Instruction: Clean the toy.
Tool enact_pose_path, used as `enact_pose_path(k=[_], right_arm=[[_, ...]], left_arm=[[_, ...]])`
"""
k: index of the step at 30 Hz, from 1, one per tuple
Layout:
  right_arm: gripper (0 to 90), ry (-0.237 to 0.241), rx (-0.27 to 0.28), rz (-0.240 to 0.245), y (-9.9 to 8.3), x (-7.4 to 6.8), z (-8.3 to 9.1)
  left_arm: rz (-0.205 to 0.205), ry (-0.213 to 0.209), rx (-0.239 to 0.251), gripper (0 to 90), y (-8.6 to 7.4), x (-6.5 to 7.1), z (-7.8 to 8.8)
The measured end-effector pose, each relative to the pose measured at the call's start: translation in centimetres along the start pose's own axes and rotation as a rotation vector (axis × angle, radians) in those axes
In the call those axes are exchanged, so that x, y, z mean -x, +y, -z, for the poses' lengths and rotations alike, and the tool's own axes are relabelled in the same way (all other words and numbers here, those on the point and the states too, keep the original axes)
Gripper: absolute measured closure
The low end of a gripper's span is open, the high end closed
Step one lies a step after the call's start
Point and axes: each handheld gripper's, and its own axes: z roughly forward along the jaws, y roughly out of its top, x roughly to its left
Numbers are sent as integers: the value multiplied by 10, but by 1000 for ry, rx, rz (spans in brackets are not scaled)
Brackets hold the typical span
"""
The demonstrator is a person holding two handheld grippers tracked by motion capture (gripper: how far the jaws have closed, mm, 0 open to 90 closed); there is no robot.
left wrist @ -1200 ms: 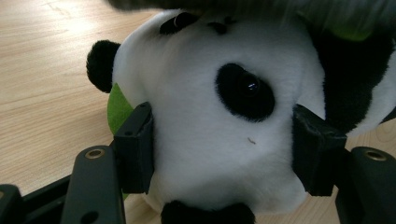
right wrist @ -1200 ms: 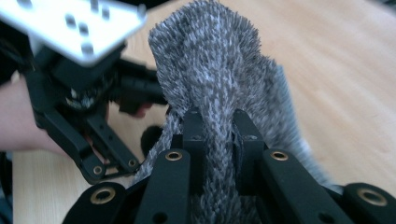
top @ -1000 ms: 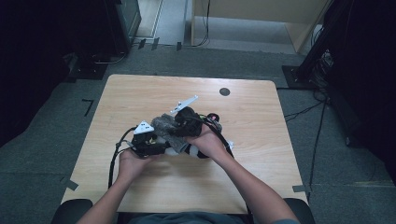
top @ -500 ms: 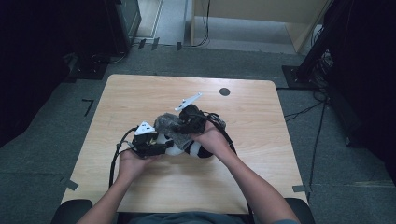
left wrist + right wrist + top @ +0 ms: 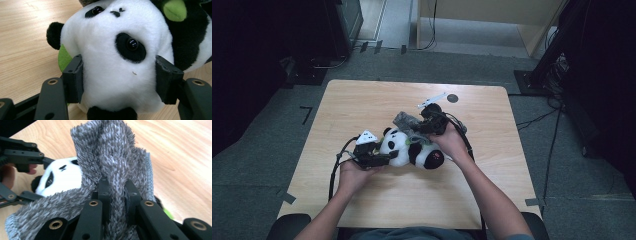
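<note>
The table (image 5: 362, 110) is pale, smooth wood grain. On it, near the middle, lies the panda (image 5: 412, 150), a rounded plush of short white and black pile with green patches. My left gripper (image 5: 120, 82) clamps its soft head from both sides. My right gripper (image 5: 117, 195) is pinched tight on a fold of the cloth (image 5: 112, 162), a shaggy grey piece with a stitched edge, bunched just above the panda. I judge the step to be drawing the cloth across the toy: I would hold the head steady and pull level, slowly, so the pile does not drag the panda round.
</note>
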Motion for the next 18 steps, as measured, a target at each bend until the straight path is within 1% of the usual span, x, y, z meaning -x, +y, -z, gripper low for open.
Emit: enact_pose_path(k=[3,5,7,10,12,14,16,18], right_arm=[[803,-25,16,-6,0,4,3],[803,-26,26,-23,-1,8,6],[802,-30,37,-30,-2,12,10],[803,-63,55,-36,-1,16,18],[804,-45,81,-55,-1,18,25],[804,-14,106,-73,1,18,32],[804,16,133,-65,4,13,37],[803,36,133,-45,7,5,40]], left_arm=[[5,0,4,346,0,0,0],[5,-2,8,339,0,0,0],[2,-6,11,333,-1,-1,0],[-3,-8,11,322,-1,-1,0],[-8,-6,12,315,-1,-1,0],[-9,-7,13,308,-1,-1,0],[-9,-8,12,298,-1,-1,0],[-12,-6,12,292,-1,-2,0]])
